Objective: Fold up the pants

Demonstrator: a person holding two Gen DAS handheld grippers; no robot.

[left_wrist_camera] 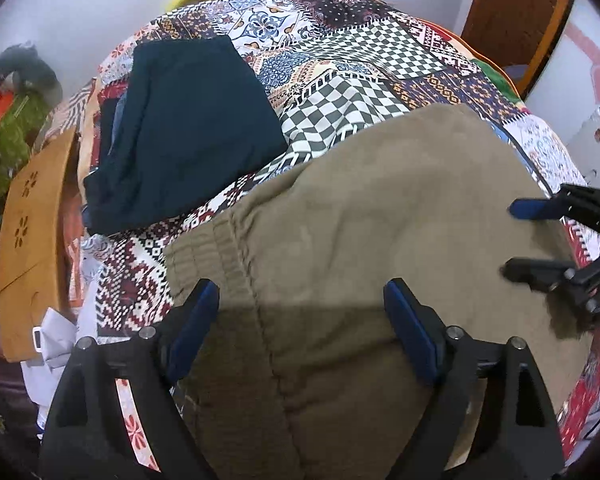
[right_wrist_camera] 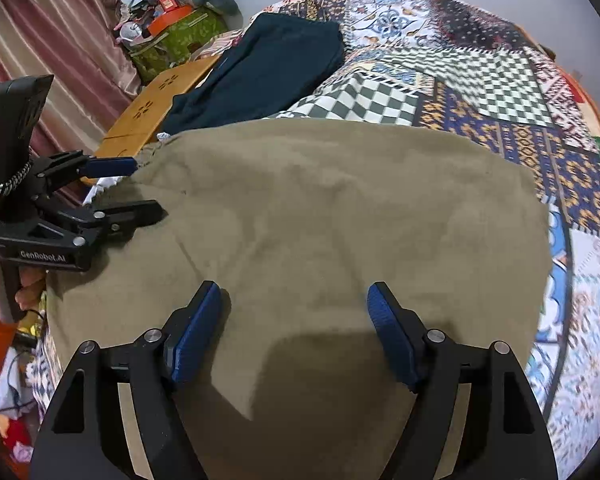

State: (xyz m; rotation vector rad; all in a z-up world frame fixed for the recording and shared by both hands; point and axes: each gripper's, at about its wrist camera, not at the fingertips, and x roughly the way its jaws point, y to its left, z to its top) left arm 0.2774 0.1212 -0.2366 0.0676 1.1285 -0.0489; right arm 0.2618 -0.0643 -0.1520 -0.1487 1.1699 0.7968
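Note:
Khaki pants (left_wrist_camera: 360, 216) lie folded on a patchwork bedspread (left_wrist_camera: 340, 52), their ribbed waistband (left_wrist_camera: 204, 252) toward the left. My left gripper (left_wrist_camera: 300, 296) hovers over the pants near the waistband, jaws wide apart with only flat cloth below them. In the right wrist view the same pants (right_wrist_camera: 340, 208) fill the middle, and my right gripper (right_wrist_camera: 294, 298) stands open above them, holding nothing. The right gripper (left_wrist_camera: 510, 238) shows at the right edge of the left wrist view. The left gripper (right_wrist_camera: 148, 188) shows at the left of the right wrist view, at the pants' left end.
A folded dark teal garment (left_wrist_camera: 188, 128) lies on the bedspread beyond the pants. A wooden board (left_wrist_camera: 32, 216) with flower cut-outs leans at the bed's left side, and a green box (right_wrist_camera: 176, 36) piled with clutter stands behind it. White cloth (left_wrist_camera: 56, 344) lies at the lower left.

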